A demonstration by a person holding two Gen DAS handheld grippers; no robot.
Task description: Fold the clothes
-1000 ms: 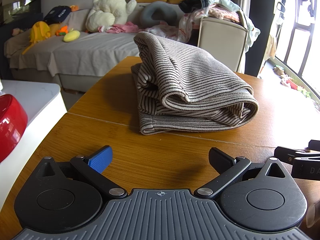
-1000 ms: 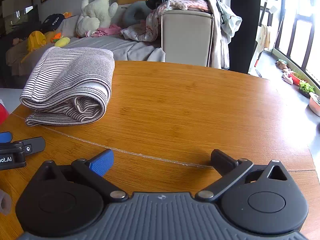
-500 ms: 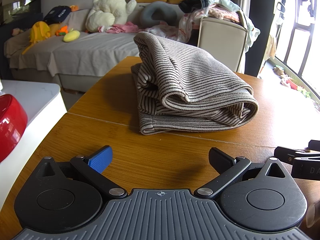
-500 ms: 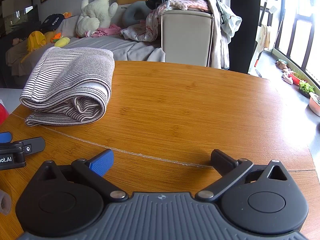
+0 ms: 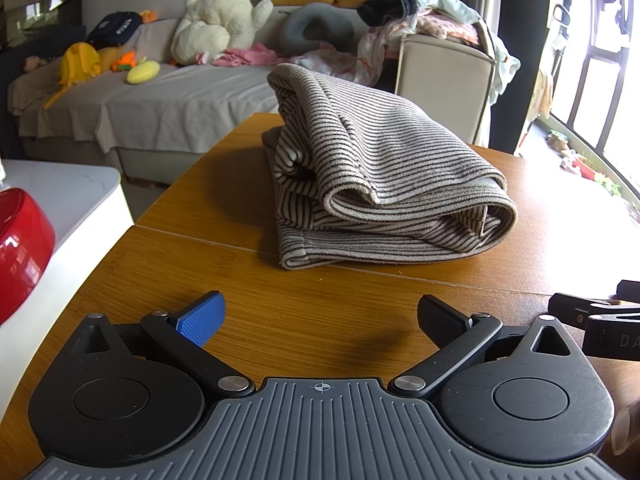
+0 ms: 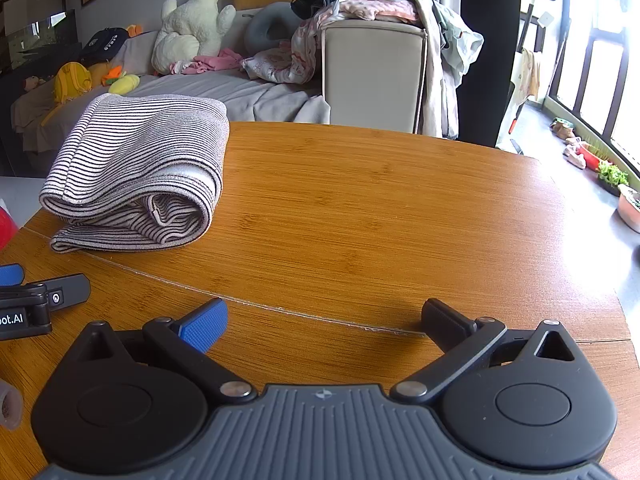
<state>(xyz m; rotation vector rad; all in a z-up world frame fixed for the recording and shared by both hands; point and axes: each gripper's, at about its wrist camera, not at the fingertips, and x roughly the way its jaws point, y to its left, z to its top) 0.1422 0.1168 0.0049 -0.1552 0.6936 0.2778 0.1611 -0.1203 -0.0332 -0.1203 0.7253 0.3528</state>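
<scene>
A striped beige and black garment lies folded in a thick bundle on the wooden table; in the right wrist view the same garment sits at the table's left side. My left gripper stands open low over the table, a short way in front of the bundle, holding nothing. Further right, my right gripper is open too, over bare wood, well clear of the garment. Each gripper shows at the edge of the other's view.
A white counter with a red bowl stands left of the table. Behind are a sofa with a plush toy and an armchair piled with loose clothes. A seam crosses the tabletop. Windows are at the right.
</scene>
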